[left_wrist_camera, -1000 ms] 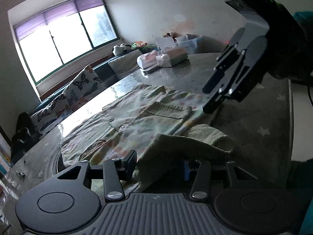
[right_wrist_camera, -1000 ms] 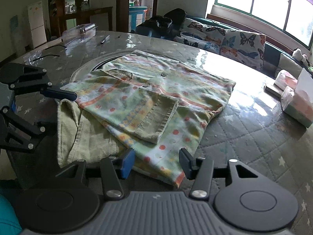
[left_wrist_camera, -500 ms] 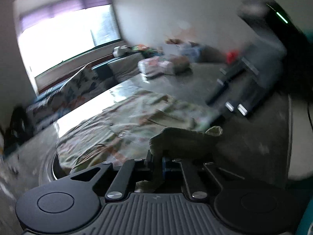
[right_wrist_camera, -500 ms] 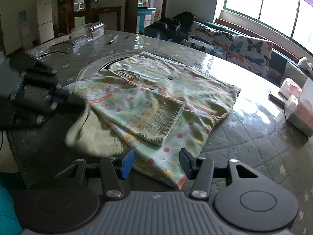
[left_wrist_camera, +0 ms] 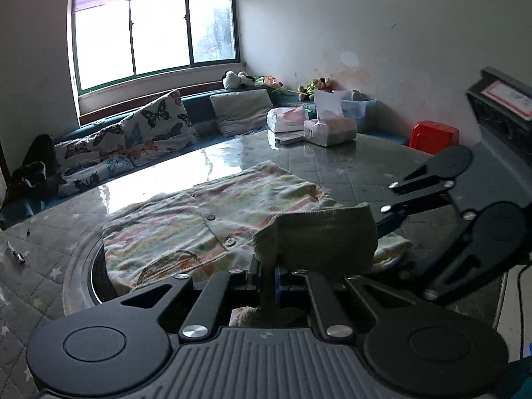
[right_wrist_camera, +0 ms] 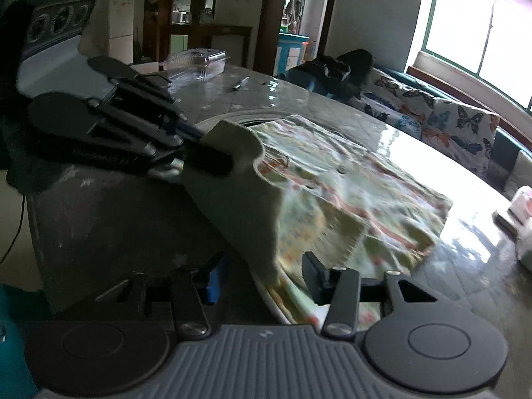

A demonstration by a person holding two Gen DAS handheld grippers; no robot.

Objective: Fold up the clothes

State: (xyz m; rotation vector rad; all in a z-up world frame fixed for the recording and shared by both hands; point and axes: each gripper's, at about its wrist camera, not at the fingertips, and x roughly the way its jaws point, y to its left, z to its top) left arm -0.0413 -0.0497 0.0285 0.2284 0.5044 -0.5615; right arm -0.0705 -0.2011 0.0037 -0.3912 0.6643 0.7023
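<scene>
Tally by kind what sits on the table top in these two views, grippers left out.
Patterned shirt: 1
Tissue packs and box, far end of the table: 3
Pens: 2
Clear plastic box: 1
Total: 7
The second pen shows only in the left wrist view. The three tissue items sit bunched together, so that count is my best reading.

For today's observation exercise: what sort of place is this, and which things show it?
Most likely a home living or dining room: a window bench with butterfly cushions, soft toys on the ledge, and a shirt spread on a large round table.
</scene>
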